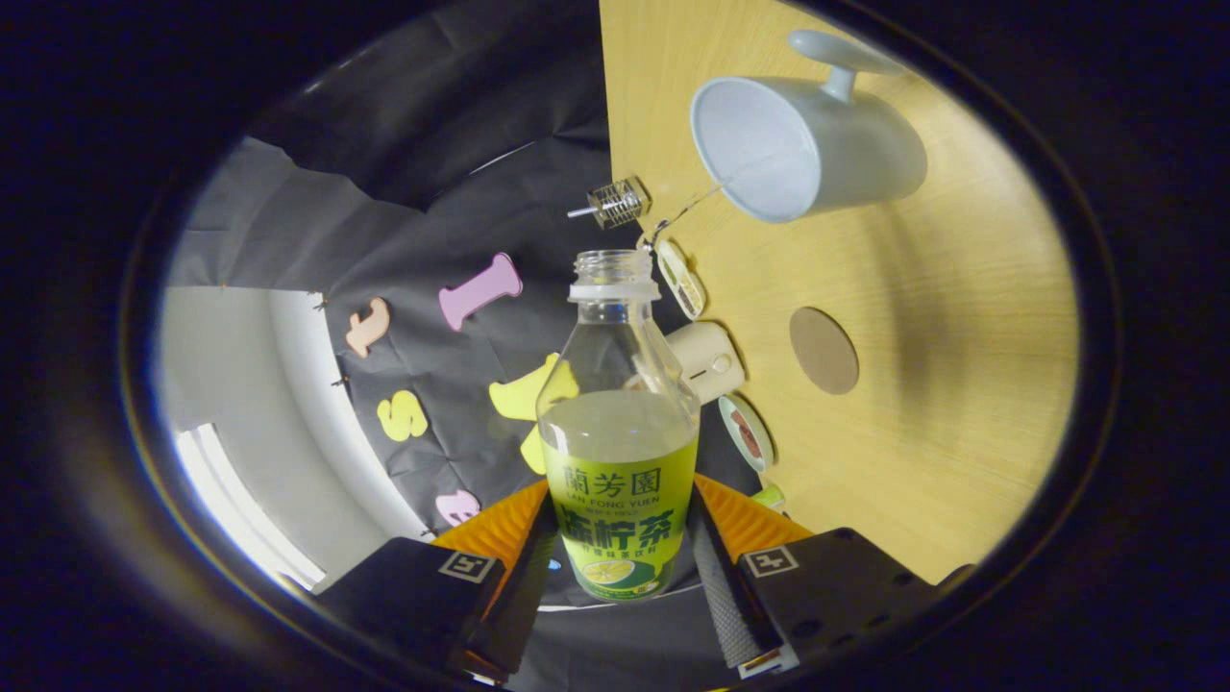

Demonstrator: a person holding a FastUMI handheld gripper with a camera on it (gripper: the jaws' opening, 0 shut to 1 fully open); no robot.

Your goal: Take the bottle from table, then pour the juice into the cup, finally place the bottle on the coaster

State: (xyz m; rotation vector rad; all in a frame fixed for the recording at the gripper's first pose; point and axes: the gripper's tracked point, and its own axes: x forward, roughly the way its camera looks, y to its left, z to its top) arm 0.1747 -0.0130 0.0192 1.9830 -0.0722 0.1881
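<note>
My gripper (620, 553) is shut on a clear plastic bottle (620, 404) with a yellow-green label, both orange fingers (740, 524) pressing its lower body. The bottle has no cap and holds pale liquid up to about the label's top. The whole view is rolled sideways, so the wooden table (961, 384) stands like a wall beside the bottle. A white mug (807, 149) with a handle sits on that table beyond the bottle's mouth, its opening facing the bottle. A round brown coaster (824, 350) lies on the table between the mug and my fingers.
Along the table's edge near the bottle sit a small wire-cage object (615, 202), a flat white item (680, 279), a cream cylinder (709, 360) and a round tin (745, 432). Black cloth hangs behind the bottle.
</note>
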